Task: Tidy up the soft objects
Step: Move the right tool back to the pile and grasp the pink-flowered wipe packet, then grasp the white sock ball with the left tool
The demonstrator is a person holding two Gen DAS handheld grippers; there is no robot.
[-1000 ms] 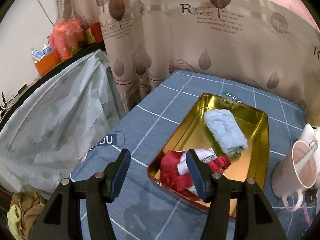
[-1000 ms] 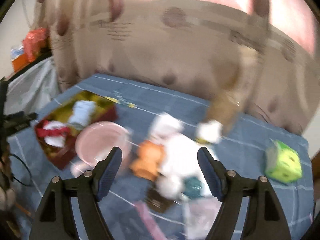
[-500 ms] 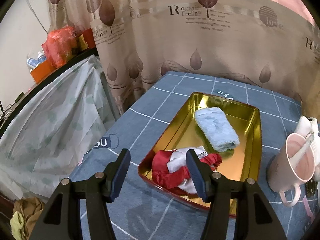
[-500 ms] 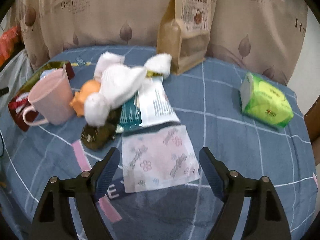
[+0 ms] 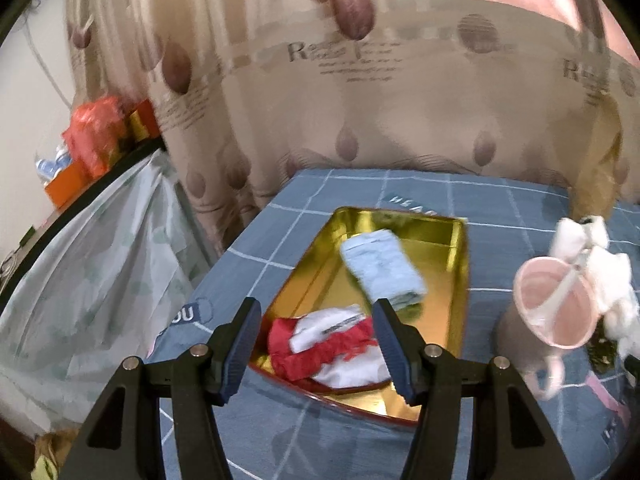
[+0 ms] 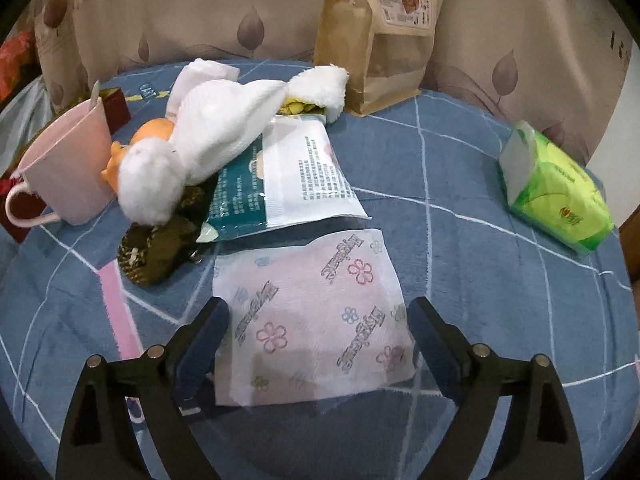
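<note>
In the left wrist view a gold tray (image 5: 460,264) with a red rim holds a folded light-blue towel (image 5: 380,272) and a red and white cloth (image 5: 332,344). My left gripper (image 5: 316,332) hangs open over the tray's near end, with nothing between its fingers. In the right wrist view a pink floral tissue pack (image 6: 312,312) lies flat on the blue checked cloth. My right gripper (image 6: 318,320) is low over it. Its jaws are opening, one finger at each side edge, and the pack is between them. A white plush toy (image 6: 224,120) lies behind.
A pink mug (image 6: 68,172) with a spoon stands right of the tray. An orange toy (image 6: 152,132), a teal and white wipes pack (image 6: 288,176) and a dark pouch (image 6: 160,248) lie around the plush toy. A brown paper bag (image 6: 384,32) stands at the back, a green tissue pack (image 6: 556,192) to the right.
My right gripper has come down and closer to the pink floral pack, and its jaws have widened. The left gripper has swung right, bringing the mug and plush toy further into its view.
</note>
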